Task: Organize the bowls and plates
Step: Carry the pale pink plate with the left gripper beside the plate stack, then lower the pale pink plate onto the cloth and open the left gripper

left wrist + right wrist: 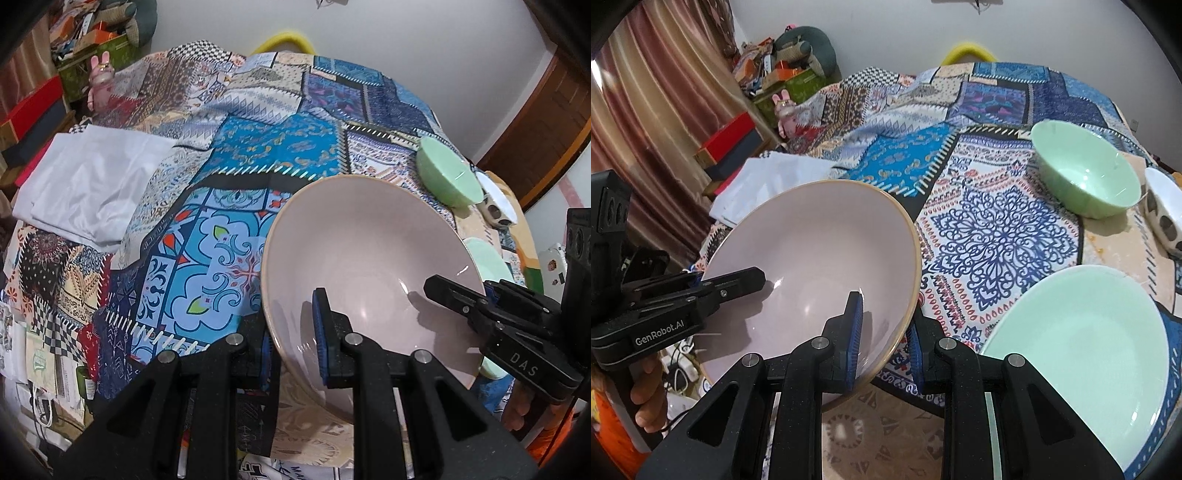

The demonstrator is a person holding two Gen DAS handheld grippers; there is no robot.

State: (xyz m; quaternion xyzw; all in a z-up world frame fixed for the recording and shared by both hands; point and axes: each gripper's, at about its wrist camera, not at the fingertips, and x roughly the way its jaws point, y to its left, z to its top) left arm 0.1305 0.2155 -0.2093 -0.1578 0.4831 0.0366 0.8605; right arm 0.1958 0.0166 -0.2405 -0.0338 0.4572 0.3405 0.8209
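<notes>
A large pale pink bowl (369, 266) is held up over the patchwork-covered table, gripped on opposite rims by both grippers. My left gripper (291, 332) is shut on its left rim, one finger inside, one outside. My right gripper (882, 332) is shut on its right rim in the same way; it also shows in the left wrist view (480, 306). The bowl fills the left of the right wrist view (812, 258). A green bowl (1086, 173) stands on the table at the far right. A pale green plate (1078, 354) lies near the right front edge.
A white bowl with dark spots (1163, 210) sits at the right edge beside the green bowl. A folded white cloth (88, 188) lies on the table's left side. Boxes and clutter (37, 110) stand beyond the left edge, by a curtain (646, 110).
</notes>
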